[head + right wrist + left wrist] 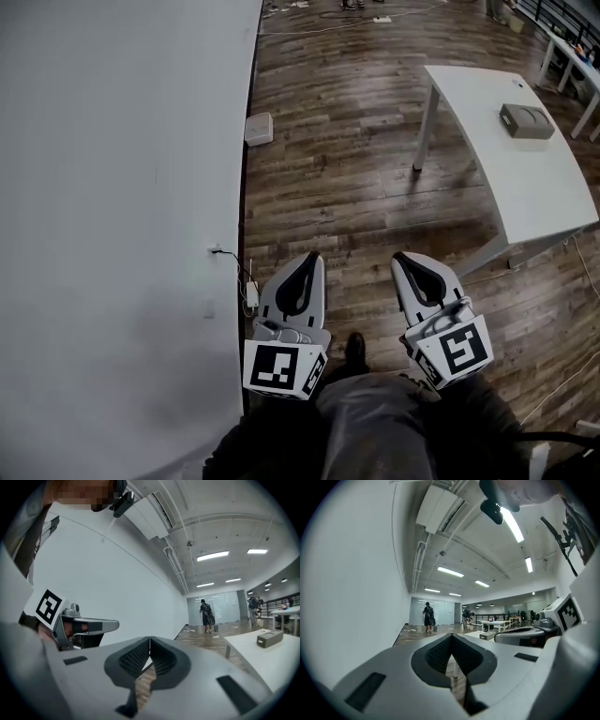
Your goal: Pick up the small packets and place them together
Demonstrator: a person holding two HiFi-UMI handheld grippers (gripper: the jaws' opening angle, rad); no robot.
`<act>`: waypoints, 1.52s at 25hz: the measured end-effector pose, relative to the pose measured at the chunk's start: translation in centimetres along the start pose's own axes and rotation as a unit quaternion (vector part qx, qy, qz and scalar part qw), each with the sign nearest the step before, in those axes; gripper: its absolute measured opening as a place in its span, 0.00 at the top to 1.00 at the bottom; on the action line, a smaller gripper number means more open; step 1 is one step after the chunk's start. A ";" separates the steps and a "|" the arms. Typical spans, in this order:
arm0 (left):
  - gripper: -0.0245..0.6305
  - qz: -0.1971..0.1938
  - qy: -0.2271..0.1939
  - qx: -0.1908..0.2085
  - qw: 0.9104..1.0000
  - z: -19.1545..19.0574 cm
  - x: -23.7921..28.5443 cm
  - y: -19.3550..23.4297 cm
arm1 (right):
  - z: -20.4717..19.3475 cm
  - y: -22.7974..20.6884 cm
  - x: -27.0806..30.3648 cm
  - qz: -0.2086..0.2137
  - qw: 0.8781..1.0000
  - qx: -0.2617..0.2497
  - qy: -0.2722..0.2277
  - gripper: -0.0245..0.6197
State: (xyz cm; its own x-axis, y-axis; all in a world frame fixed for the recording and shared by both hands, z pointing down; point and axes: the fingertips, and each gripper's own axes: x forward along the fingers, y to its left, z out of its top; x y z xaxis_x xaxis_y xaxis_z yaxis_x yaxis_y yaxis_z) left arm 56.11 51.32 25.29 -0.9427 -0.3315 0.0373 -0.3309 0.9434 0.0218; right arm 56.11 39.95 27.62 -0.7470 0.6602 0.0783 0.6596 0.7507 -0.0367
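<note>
**Open workroom, wall side**

White wall [112, 187]: plain, fills the head view from 7 to 11 o'clock.
Wood-plank floor [347, 169]: dark brown, from centre to 12 o'clock.
White table [525, 178]: at 2 o'clock, bearing a grey box [526, 121].
Flat white unit [259, 128]: on the floor against the wall, at 11 o'clock.
Ceiling strip lights [450, 572]: lit.
Glass partition [440, 610]: at the far end.

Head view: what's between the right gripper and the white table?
Only bare wood floor lies between the right gripper and the white table, as the head view shows. No packets show on that stretch.
</note>
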 end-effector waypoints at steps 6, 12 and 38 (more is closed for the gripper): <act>0.96 -0.007 -0.013 -0.018 1.000 0.1 2.3 3.4 | 0.7 0.5 4.4 0.010 1.000 -0.016 0.007 0.95; 0.96 -0.022 -0.006 -0.027 0.999 -0.4 4.4 4.5 | 0.8 -0.6 7.1 0.006 1.000 -0.014 0.011 0.95; 0.96 -0.029 0.058 -0.014 0.998 -1.9 33.5 6.4 | 0.4 -24.6 25.2 0.017 0.999 0.032 0.018 0.95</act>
State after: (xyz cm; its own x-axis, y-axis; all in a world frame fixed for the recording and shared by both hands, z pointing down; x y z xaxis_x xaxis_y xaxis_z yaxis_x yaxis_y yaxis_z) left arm 22.47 46.22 28.54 -0.9100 -0.3864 0.1504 -0.3827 0.9223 0.0542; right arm 21.04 38.15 30.07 -0.7195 0.6856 0.1108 0.6776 0.7280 -0.1042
